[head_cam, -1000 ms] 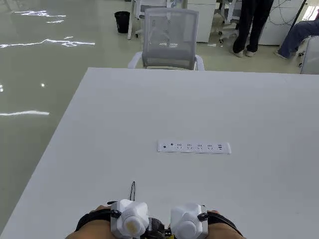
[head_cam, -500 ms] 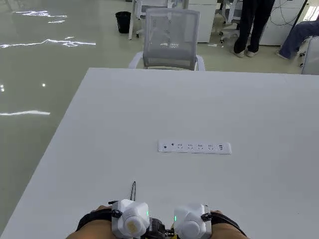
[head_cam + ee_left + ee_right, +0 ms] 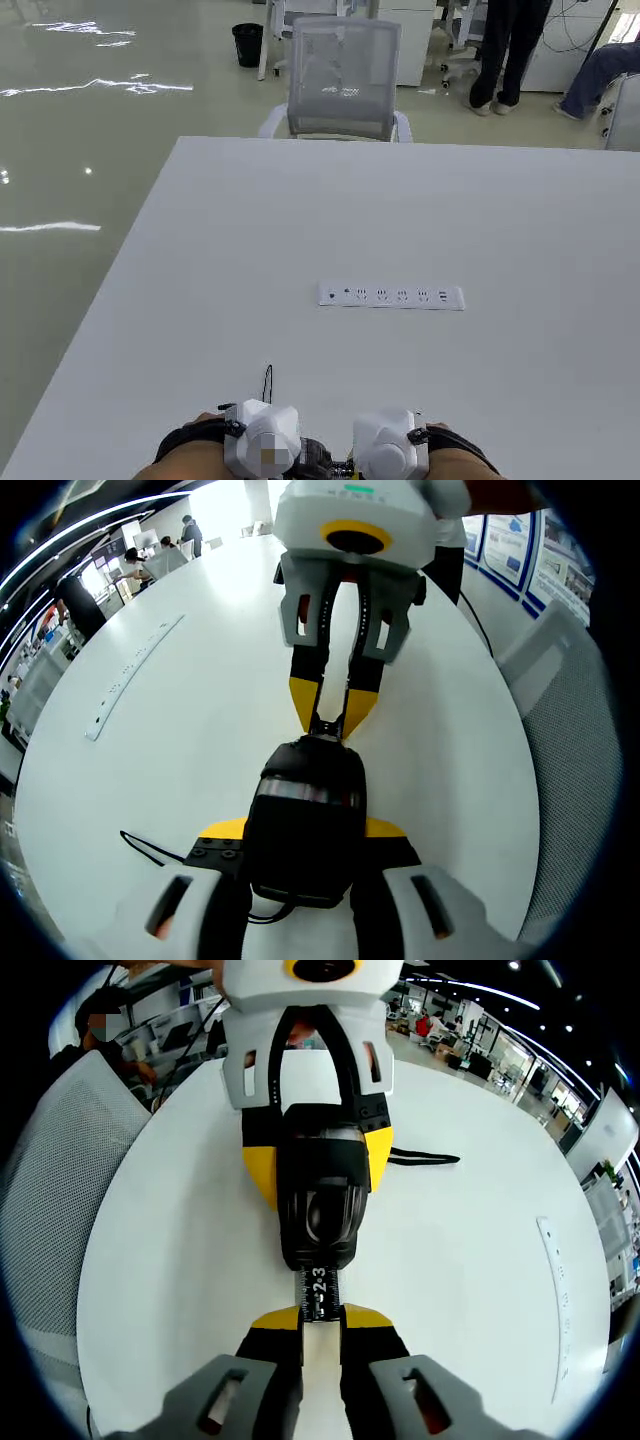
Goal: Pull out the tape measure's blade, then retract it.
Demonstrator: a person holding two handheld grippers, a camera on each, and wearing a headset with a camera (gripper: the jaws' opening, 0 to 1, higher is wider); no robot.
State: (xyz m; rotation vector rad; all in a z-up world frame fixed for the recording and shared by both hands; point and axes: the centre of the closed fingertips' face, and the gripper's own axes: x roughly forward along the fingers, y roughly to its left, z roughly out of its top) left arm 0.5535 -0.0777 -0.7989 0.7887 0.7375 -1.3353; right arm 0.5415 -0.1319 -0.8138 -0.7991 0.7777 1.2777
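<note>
The right gripper (image 3: 320, 1322) is pinching the barely drawn blade (image 3: 317, 1290) while the left gripper (image 3: 305, 830) is clamping the black tape measure (image 3: 320, 1195) near the table (image 3: 480, 1260) edge, and that blade is looking thin, springy and slick, best held squarely at its tip.

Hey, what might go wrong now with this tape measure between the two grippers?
The right gripper pinches only the narrow blade; a slip would likely snap it back into the case. The left gripper clamps the case by its sides, so a hard pull might twist it loose.
</note>
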